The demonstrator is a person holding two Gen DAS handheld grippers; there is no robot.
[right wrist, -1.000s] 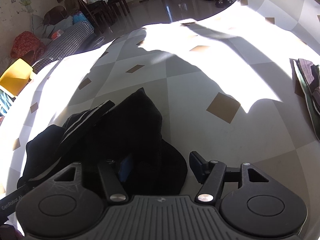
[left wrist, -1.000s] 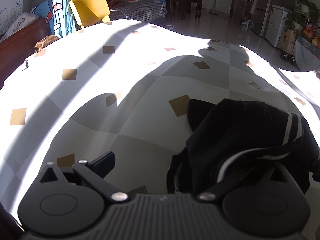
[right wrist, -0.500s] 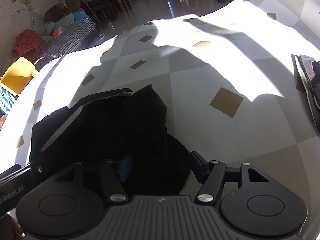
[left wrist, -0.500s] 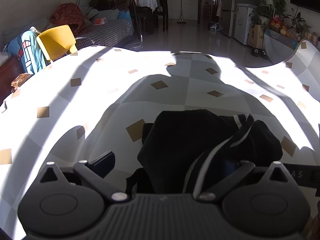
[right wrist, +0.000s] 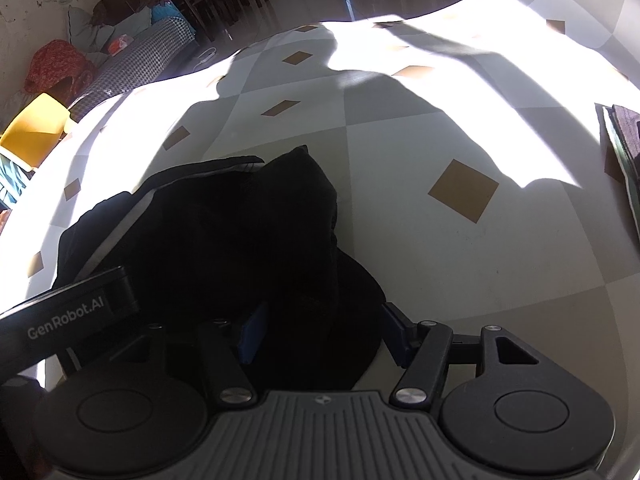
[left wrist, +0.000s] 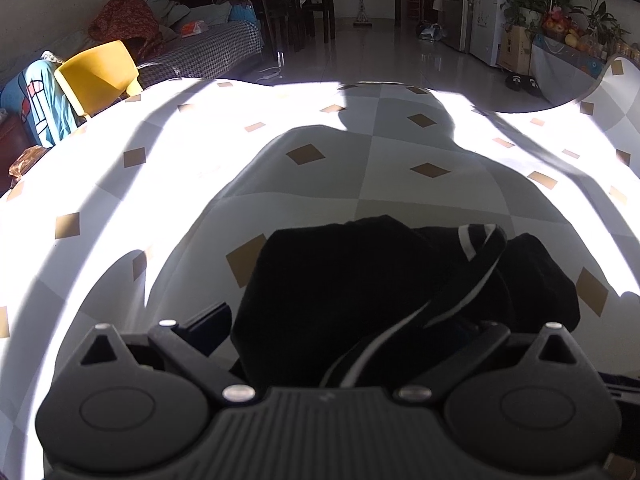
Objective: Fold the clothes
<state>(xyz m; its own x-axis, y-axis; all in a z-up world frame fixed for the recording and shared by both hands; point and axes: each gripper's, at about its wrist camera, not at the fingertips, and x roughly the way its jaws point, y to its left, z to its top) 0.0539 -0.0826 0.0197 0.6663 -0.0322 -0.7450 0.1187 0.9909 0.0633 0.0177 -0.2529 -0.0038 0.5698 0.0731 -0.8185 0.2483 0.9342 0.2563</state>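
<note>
- Left wrist view: a bunched black garment with thin white stripes (left wrist: 360,292) lies on the bench, which is covered in a white-and-grey checked cloth with tan squares (left wrist: 200,184). The heap sits at about 5 o'clock of the view. The left gripper (left wrist: 340,328) has its fingers spread wide, with cloth lying between them. The right-hand finger is buried under the folds, so whether anything is nipped I cannot tell.
- It looks to me soft, light and floppy; it will sag and slide on itself. The striped band (left wrist: 480,264) running toward 1 o'clock seems the firmest edge to take.
- Right wrist view: the same garment (right wrist: 240,240) fills 9 to 6 o'clock. The right gripper (right wrist: 320,332) has blue-padded fingers (right wrist: 394,328) set apart, straddling a lobe of fabric without closing on it.
- A dark stack of folded cloth (right wrist: 624,152) rests at 3 o'clock, well apart.
</note>
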